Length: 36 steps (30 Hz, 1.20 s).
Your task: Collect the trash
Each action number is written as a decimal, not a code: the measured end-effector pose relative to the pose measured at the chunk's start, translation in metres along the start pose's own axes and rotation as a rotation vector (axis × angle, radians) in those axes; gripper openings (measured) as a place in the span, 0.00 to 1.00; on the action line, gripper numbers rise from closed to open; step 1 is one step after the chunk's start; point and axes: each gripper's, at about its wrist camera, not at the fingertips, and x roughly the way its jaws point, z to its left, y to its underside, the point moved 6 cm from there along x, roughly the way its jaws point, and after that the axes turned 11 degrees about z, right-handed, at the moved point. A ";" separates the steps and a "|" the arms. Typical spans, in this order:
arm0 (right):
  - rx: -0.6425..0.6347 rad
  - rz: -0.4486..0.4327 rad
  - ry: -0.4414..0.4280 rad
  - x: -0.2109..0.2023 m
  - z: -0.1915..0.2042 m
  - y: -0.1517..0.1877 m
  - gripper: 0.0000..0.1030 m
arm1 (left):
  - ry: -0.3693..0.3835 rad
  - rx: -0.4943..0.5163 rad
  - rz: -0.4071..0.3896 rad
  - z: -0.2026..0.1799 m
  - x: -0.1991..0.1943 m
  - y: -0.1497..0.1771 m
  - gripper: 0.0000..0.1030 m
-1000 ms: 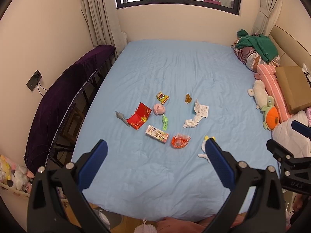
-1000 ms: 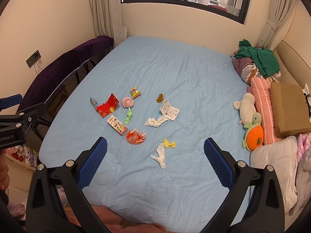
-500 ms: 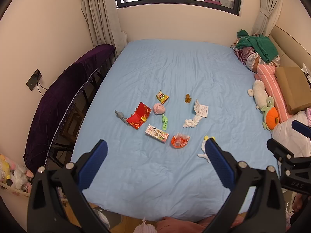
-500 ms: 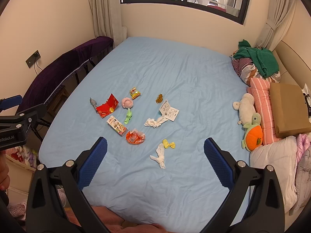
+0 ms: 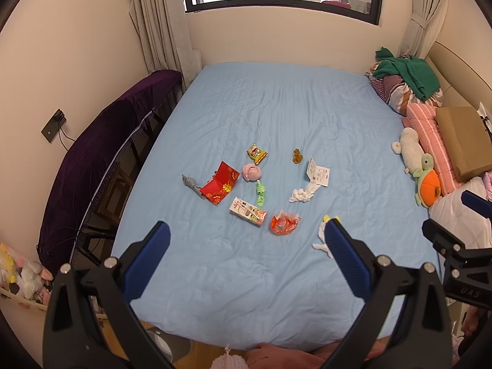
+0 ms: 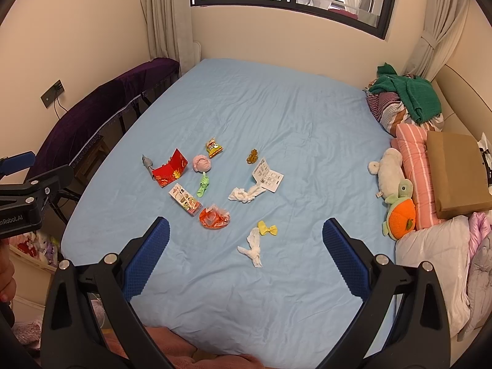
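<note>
Several bits of trash lie mid-bed on the blue sheet [image 5: 276, 107]: a red envelope [image 5: 220, 183], a snack box [image 5: 247, 211], an orange wrapper [image 5: 284, 222], a yellow snack bag [image 5: 256, 153], a white tissue [image 5: 303, 193] and a paper leaflet [image 5: 318, 176]. In the right wrist view the red envelope [image 6: 170, 168], orange wrapper [image 6: 214, 217], a twisted white tissue [image 6: 252, 246] and a yellow bow [image 6: 267, 228] show. My left gripper [image 5: 246, 240] hovers open above the bed's near edge, holding nothing. My right gripper [image 6: 246, 236] is open and empty too.
A purple-covered bench [image 5: 92, 153] stands along the bed's left side. Pillows, a brown box [image 5: 462, 141], a green cloth [image 5: 409, 70] and plush toys [image 5: 426, 181] line the right side. A window sits on the far wall. More plush toys [image 5: 21, 276] sit at the lower left.
</note>
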 end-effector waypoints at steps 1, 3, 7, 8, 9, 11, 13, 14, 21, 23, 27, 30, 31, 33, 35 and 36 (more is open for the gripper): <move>0.000 0.000 -0.001 0.000 0.000 0.000 0.93 | 0.000 0.000 0.000 0.000 0.000 0.000 0.97; 0.000 0.001 0.000 0.000 0.000 0.000 0.93 | 0.000 -0.001 0.000 0.000 0.000 0.000 0.97; 0.000 0.000 0.000 0.000 0.000 0.000 0.93 | 0.001 -0.001 0.000 0.000 0.000 0.000 0.97; -0.001 -0.001 0.000 -0.001 0.000 0.000 0.93 | 0.001 -0.001 0.000 0.000 0.000 0.000 0.97; 0.000 -0.001 0.000 -0.001 0.000 0.000 0.93 | 0.001 -0.001 0.000 0.000 0.000 0.000 0.97; 0.000 -0.001 0.000 0.000 0.000 0.000 0.93 | 0.001 -0.001 -0.001 0.000 0.000 0.000 0.97; 0.000 -0.001 0.000 0.000 0.000 0.000 0.93 | 0.001 -0.001 -0.001 0.001 0.000 0.000 0.97; 0.001 -0.001 0.001 -0.004 0.002 0.000 0.93 | 0.002 -0.001 0.000 0.000 0.000 0.000 0.97; 0.000 -0.002 0.001 -0.003 0.002 -0.001 0.93 | 0.003 -0.001 -0.001 0.001 0.001 0.000 0.97; 0.000 -0.001 0.000 -0.003 0.001 -0.002 0.93 | 0.003 -0.001 0.000 0.001 0.001 0.000 0.97; 0.001 -0.002 0.001 -0.003 0.001 -0.001 0.93 | 0.004 -0.002 0.000 0.001 0.001 0.000 0.97; 0.000 -0.002 0.001 -0.003 0.001 -0.001 0.93 | 0.004 -0.002 0.000 0.001 0.001 0.000 0.97; 0.000 -0.001 0.001 -0.003 0.002 -0.001 0.93 | 0.005 -0.001 0.000 0.001 0.001 0.000 0.97; 0.000 -0.002 0.000 -0.003 0.001 0.000 0.93 | 0.006 0.000 0.001 0.001 0.001 0.000 0.97; -0.002 0.001 0.000 -0.005 0.002 -0.004 0.93 | 0.014 0.008 -0.004 0.000 0.002 -0.001 0.97; -0.003 0.004 0.001 -0.002 0.003 -0.005 0.93 | 0.015 0.008 -0.001 -0.001 0.003 -0.001 0.97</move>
